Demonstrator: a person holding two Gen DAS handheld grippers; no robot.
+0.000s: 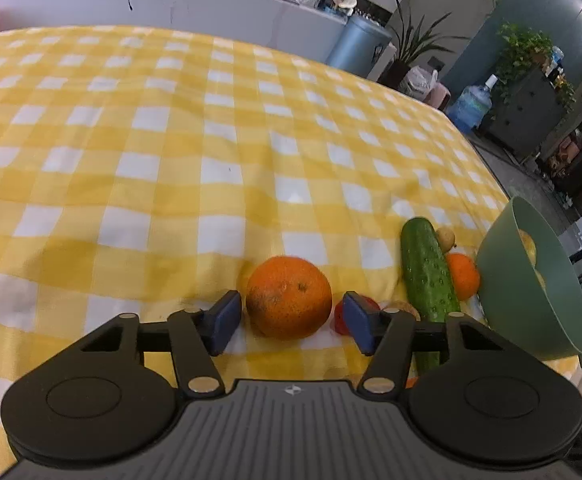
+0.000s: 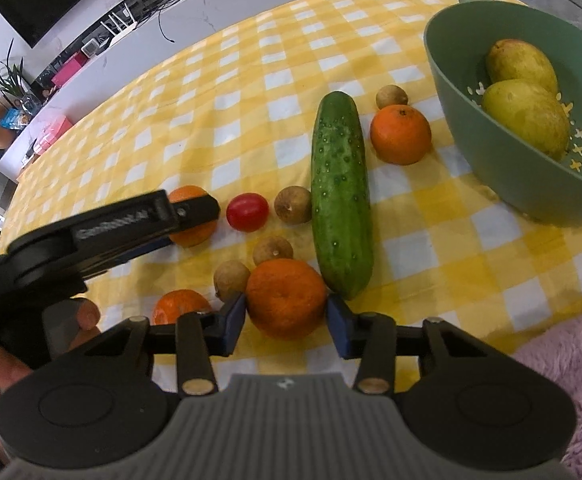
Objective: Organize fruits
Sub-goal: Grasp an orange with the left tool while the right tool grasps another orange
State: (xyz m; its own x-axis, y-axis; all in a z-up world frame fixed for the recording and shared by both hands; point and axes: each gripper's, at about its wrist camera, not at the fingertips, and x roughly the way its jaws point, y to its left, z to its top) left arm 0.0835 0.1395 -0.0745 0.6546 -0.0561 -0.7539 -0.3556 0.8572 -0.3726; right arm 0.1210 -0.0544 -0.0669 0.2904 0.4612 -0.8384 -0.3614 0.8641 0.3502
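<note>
Left wrist view: the left gripper (image 1: 291,320) straddles a blemished orange (image 1: 289,297) at lower centre, pads just clear of its skin. Right wrist view: the right gripper (image 2: 286,320) pinches a dimpled tangerine (image 2: 286,298) at lower centre; green colander (image 2: 491,168) upper right.

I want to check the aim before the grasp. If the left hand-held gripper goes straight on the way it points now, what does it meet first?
Most likely the orange: it lies on the tablecloth directly ahead, between the open fingers of the left hand-held gripper. Depth is hard to judge here.
</note>
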